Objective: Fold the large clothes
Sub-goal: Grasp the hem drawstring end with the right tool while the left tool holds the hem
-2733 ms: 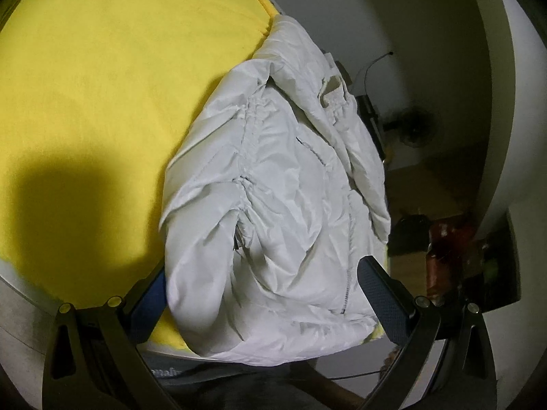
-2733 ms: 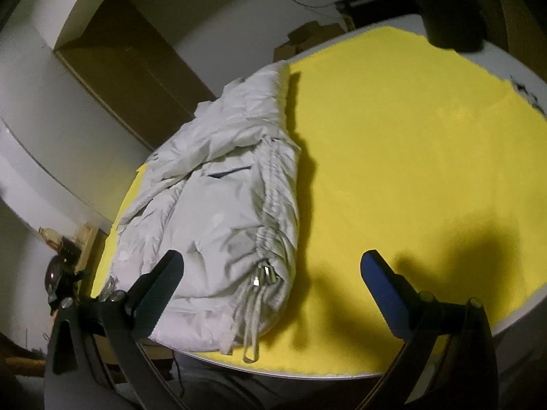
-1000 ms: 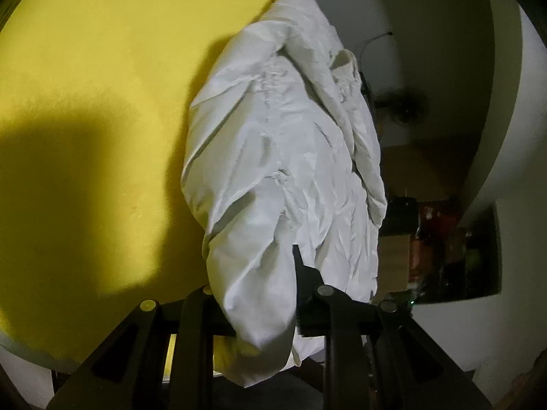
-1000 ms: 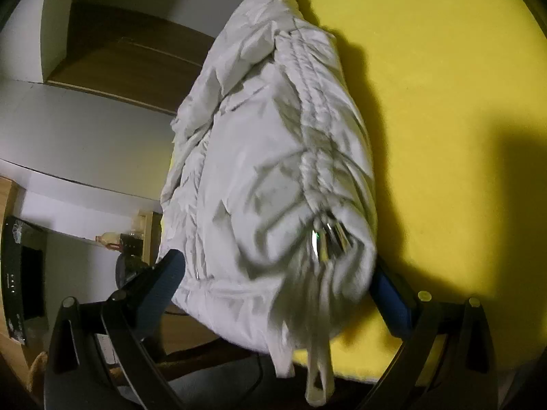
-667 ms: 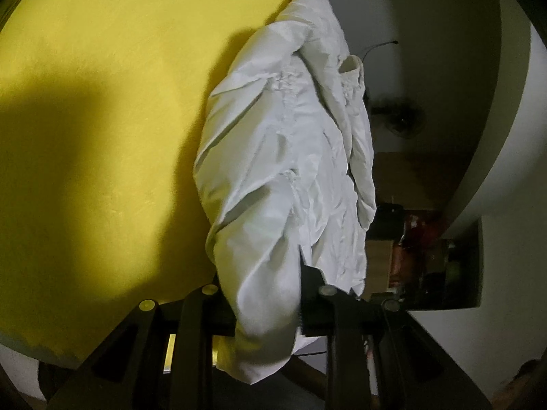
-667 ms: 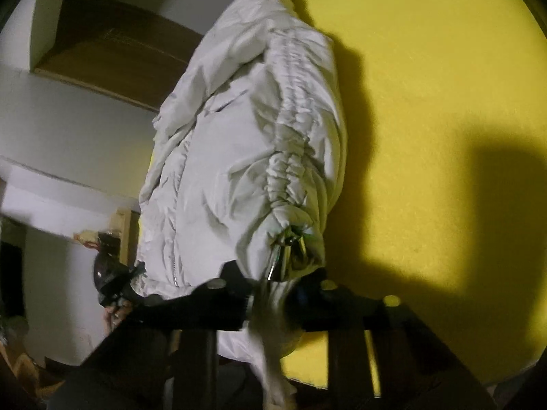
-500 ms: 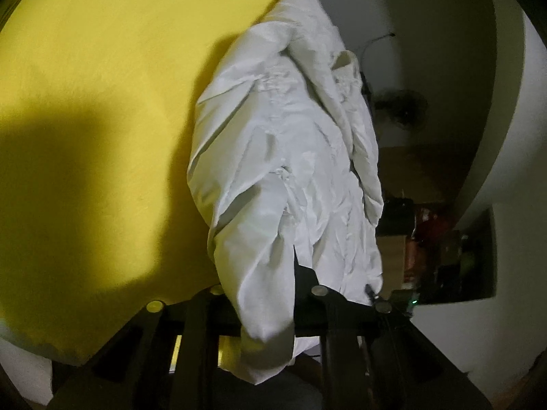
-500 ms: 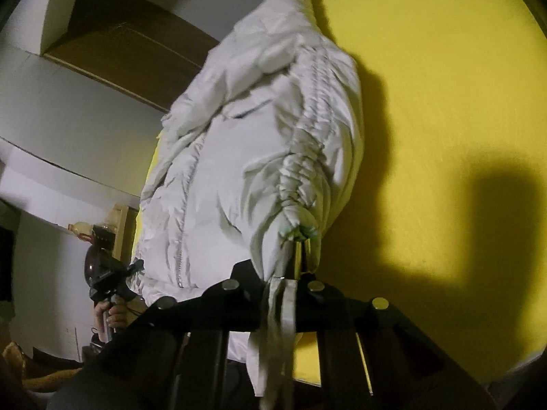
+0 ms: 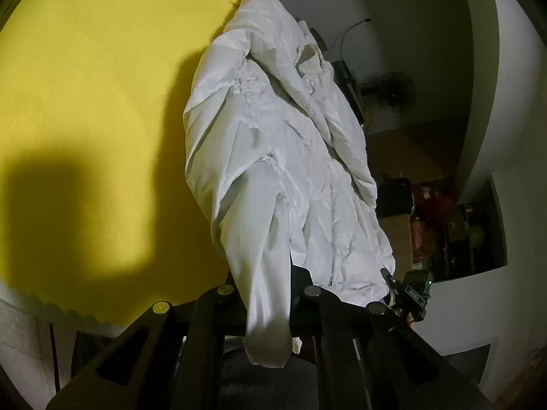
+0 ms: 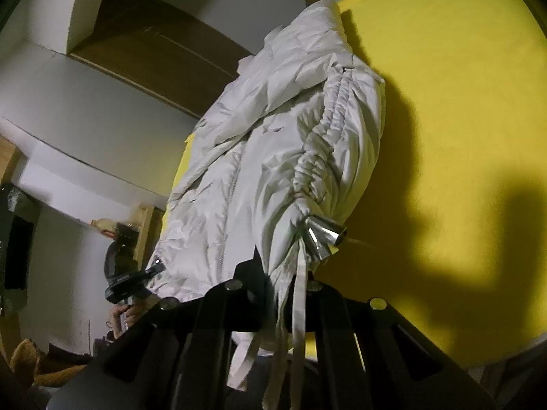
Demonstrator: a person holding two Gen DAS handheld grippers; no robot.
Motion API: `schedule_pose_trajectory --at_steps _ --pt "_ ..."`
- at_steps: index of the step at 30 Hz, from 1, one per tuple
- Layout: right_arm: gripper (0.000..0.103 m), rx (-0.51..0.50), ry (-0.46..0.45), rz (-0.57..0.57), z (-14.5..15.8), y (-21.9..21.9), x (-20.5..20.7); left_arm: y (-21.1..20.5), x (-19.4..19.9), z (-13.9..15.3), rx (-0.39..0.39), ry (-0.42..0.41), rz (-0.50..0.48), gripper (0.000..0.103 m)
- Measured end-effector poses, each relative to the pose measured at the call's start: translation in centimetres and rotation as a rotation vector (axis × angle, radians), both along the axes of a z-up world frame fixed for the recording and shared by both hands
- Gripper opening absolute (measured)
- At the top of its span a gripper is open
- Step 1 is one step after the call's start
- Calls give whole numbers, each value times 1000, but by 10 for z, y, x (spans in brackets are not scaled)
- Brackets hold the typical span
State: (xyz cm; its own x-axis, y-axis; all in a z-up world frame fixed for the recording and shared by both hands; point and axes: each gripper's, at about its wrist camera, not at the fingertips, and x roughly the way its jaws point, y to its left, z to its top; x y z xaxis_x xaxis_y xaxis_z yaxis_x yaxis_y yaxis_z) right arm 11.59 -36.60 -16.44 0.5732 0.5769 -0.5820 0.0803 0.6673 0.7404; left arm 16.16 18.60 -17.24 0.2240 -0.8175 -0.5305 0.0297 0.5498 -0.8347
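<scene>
A white puffy jacket [image 9: 273,136] lies along one edge of the round yellow table top [image 9: 85,85], its near end lifted. My left gripper [image 9: 268,275] is shut on a fold of the near hem, its jaws closing tight, and fabric hangs down over them. In the right wrist view the jacket [image 10: 273,136] shows its gathered seam and silver cord ends [image 10: 323,234]. My right gripper [image 10: 283,278] is shut on the hem by the drawstrings, which dangle below. Each view shows the other gripper [image 10: 135,280] at the far hem corner.
The yellow top [image 10: 461,102] spreads wide beside the jacket, crossed by dark shadows. Past the table edge stand a fan [image 9: 393,92], cluttered shelves [image 9: 444,225] and a brown cabinet [image 10: 154,44]. A hand [image 10: 119,314] holds the left tool.
The right jaws, open around the hem a second ago, have shut on it. Both grippers have risen, lifting the jacket's near end off the table.
</scene>
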Motion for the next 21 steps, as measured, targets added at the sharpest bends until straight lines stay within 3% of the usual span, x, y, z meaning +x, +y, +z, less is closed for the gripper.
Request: schedule_pose_trajectory --at_steps 7,10,14,15,16,17,18,19,20,21 --pt "6 31 -58 50 28 3 -19 11 -9 23 -16 -23 -22 7" --pt "6 -12 -53 70 34 3 -35 17 -19 25 -24 -18 -34 7" --pt "13 -55 72 66 0 -3 -37 22 -8 -5 -16 44 -7 10" --pt "19 -47 101 71 -11 -2 -35 25 -3 -14 -28 73 8 13" --pt "34 -34 137 76 -25 0 -30 25 1 -20 -40 100 23 27" --pt "44 -24 154 68 -32 0 -28 24 5 -25 -55 121 37 50" --pt "63 -9 167 56 -37 0 -28 23 6 -28 -73 128 43 60" --pt "68 27 175 48 -43 -1 -27 22 8 -31 -99 130 46 70" --pt "68 52 174 41 -46 -1 -27 21 9 -32 -112 128 43 70" --pt "60 57 172 38 -46 -1 -29 20 12 -32 -116 121 44 69"
